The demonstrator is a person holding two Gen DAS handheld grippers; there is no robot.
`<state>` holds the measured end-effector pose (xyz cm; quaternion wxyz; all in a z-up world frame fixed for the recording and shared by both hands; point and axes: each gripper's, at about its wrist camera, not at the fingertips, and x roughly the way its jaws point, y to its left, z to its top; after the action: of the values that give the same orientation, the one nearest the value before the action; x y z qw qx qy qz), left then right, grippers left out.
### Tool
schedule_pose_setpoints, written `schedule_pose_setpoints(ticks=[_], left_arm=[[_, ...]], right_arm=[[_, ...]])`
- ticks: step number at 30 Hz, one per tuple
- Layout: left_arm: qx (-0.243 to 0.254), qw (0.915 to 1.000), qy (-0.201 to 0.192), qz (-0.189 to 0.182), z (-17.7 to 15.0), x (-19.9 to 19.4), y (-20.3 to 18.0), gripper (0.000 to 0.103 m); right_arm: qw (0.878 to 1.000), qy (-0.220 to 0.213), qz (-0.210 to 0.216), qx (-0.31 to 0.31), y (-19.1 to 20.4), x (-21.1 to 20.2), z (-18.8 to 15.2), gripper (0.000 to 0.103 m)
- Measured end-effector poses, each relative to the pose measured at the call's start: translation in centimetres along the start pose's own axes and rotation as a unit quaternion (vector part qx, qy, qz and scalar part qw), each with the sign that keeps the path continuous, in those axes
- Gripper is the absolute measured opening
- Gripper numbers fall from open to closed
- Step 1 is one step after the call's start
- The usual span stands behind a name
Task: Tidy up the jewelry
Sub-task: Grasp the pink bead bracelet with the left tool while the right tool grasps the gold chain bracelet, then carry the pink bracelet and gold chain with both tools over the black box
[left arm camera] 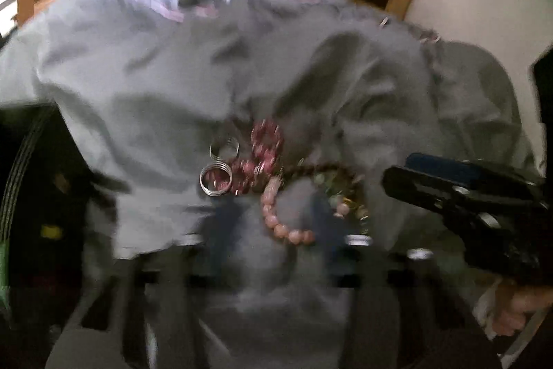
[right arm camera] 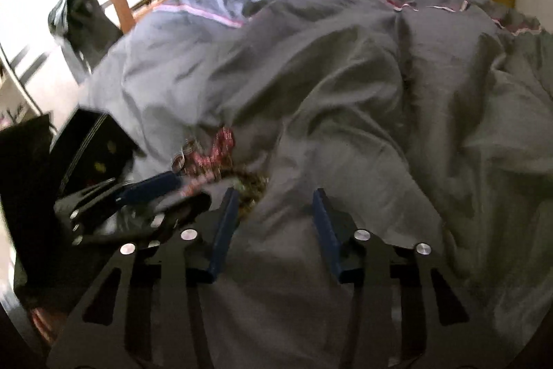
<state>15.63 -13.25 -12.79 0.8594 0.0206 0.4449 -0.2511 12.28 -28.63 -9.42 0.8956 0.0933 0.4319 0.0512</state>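
Loosely, the pink bead bracelet curves toward the left tool.

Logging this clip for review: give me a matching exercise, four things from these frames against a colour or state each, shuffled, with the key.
Things:
1. silver coil rings
2. pale pink bead bracelet
3. duvet
4. right gripper

Descriptions:
A. grey, rumpled
B. open, holding nothing
C. metallic, at the left edge of the jewelry pile
D. round rosy beads, nearest the left wrist camera

Pairs: 1-C, 2-D, 3-A, 4-B
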Motion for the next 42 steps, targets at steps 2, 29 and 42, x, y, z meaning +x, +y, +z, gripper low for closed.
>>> schedule_pose_setpoints(ticks=[2, 29, 42], left_arm=[[-0.018, 0.9997, 0.002, -0.015, 0.2, 0.0, 0.7, 0.008], [-0.034, 0.9954, -0.088, 0.02, 3.5, -14.1, 1.2, 0.008], [-0.071, 0.9916, -0.093, 0.055, -1.4, -22.1, 3.5, 0.008]], right_arm=[[1.0, -0.004, -0.003, -0.026, 0.6, 0.3, -0.2, 0.04], [0.997, -0.023, 0.063, -0.045, 5.0, -0.6, -0.1, 0.008], [0.985, -0.061, 0.161, -0.017, 7.9, -7.8, -0.9, 0.009]])
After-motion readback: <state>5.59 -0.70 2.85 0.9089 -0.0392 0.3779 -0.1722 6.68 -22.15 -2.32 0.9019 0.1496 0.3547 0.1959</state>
